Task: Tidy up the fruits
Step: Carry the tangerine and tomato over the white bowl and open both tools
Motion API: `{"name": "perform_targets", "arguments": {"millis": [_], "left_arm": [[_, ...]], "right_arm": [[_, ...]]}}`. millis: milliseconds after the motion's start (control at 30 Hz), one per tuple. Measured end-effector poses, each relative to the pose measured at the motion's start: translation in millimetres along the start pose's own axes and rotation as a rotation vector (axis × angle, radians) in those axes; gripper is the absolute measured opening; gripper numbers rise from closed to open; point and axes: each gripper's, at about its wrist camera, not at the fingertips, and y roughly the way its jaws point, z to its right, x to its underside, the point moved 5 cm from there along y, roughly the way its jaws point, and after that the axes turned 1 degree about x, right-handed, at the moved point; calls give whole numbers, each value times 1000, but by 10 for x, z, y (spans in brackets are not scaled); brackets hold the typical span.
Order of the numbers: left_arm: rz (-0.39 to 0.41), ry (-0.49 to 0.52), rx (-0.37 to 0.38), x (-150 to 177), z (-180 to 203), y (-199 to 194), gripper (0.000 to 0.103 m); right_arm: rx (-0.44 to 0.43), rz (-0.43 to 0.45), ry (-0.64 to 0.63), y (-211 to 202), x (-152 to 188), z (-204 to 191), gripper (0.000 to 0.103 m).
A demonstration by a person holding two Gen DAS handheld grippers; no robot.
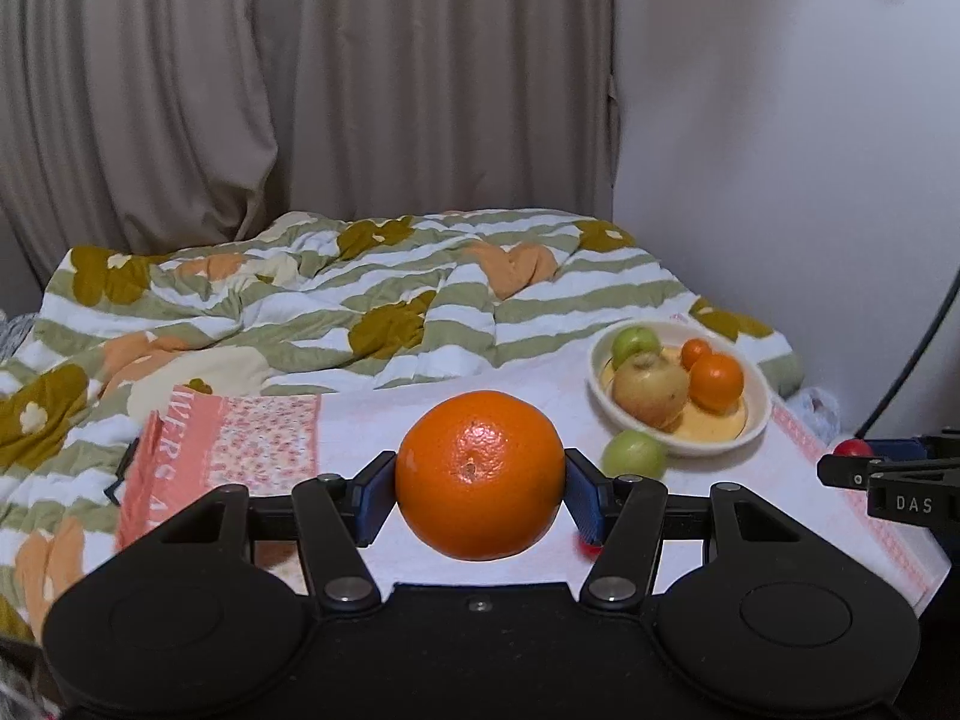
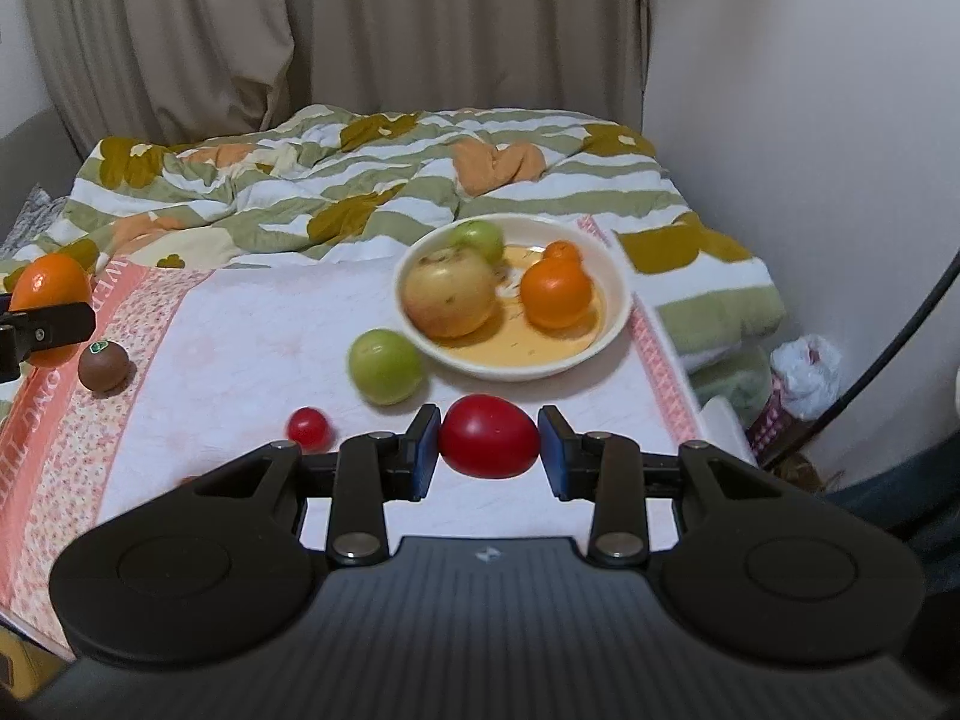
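My left gripper (image 1: 480, 489) is shut on a large orange (image 1: 480, 474) and holds it above the white towel (image 1: 372, 420). My right gripper (image 2: 489, 447) is shut on a red tomato (image 2: 489, 435). A cream bowl (image 2: 612, 276) ahead holds a yellow apple (image 2: 449, 294), a green fruit (image 2: 478, 240) and two small oranges (image 2: 555, 294). A green fruit (image 2: 386, 366), a small red tomato (image 2: 309, 427) and a brown kiwi (image 2: 103, 366) lie on the towel. The bowl also shows in the left wrist view (image 1: 757, 396).
A striped flowered quilt (image 2: 312, 180) is bunched behind the towel. Beige curtains (image 1: 300, 90) and a white wall (image 1: 780, 120) stand behind. A plastic bag (image 2: 807, 369) and a black cable (image 2: 888, 360) are at the right.
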Motion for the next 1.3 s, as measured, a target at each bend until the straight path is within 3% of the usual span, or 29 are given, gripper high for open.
{"name": "perform_targets", "arguments": {"millis": [300,533,967,1300], "left_arm": [[14,-58,-30,-217,766,195,62],[-5,-63,-18,-419,1194,527,62],[-133,12,57,-419,1654,1523,62],[-240,99,91,-274,1851,2002,63]], "right_arm": [[-76,36,-77,135,-342,736,51],[-95,50,-129,394,-651,1084,51],[-82,7,-116,1050,-899,1337,51],[-73,-39,-98,1376,-913,1362,51]]}}
